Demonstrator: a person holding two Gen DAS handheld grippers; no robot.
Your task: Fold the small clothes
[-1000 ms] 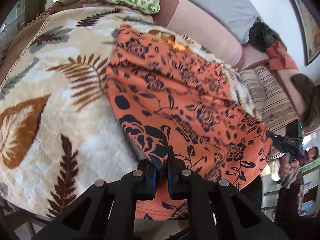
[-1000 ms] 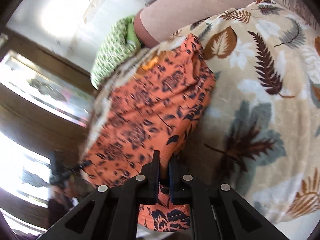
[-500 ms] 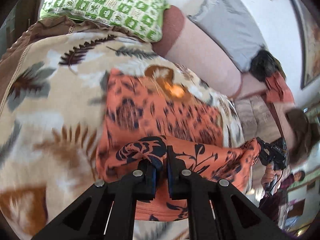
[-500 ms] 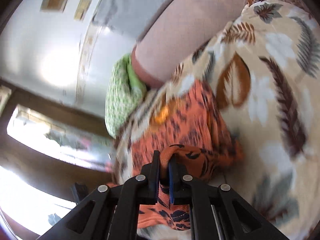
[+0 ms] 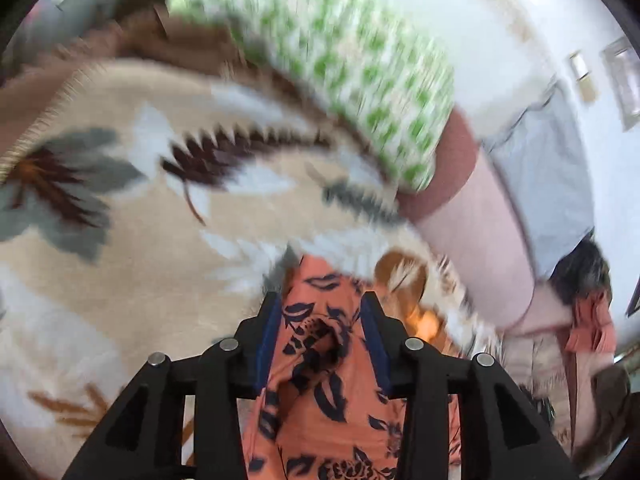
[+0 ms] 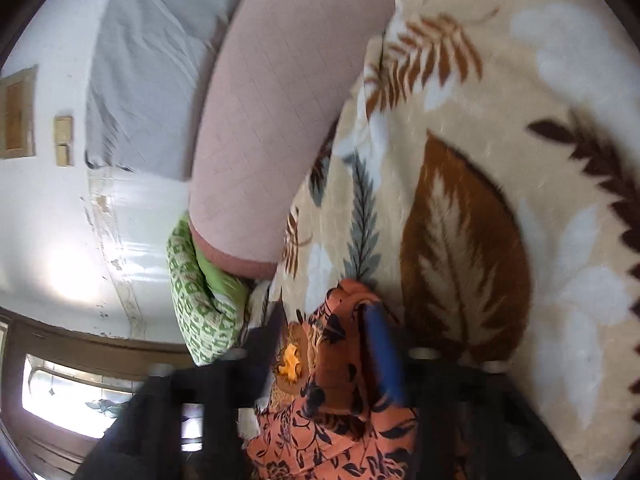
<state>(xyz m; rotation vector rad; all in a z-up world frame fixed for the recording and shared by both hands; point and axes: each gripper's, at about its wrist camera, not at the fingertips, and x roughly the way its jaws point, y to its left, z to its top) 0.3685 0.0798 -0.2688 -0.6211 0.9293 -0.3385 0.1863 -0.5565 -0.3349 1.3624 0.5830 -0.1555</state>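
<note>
An orange garment (image 5: pixel 320 380) with a dark floral print lies folded over on the leaf-patterned blanket (image 5: pixel 120 280). In the left wrist view its top edge sits between the blue pads of my left gripper (image 5: pixel 322 316), whose jaws are opening and stand apart from the cloth. In the right wrist view the same garment (image 6: pixel 340 420) bunches between the fingers of my right gripper (image 6: pixel 328 324), which is also opening; a fold of it hangs over the right-hand blue pad. Both views are blurred by motion.
A green-and-white patterned pillow (image 5: pixel 360 80) and a long pink bolster (image 5: pixel 472 232) line the far edge of the blanket. A grey cloth (image 5: pixel 548 168) leans on the white wall behind. More clothes are piled at the far right (image 5: pixel 592 320). A window (image 6: pixel 60 400) shows at the right view's lower left.
Both grippers carried the garment's near edge up and over toward the pillow side, folding it. Both were shut on the cloth before; now their jaws have spread apart.
</note>
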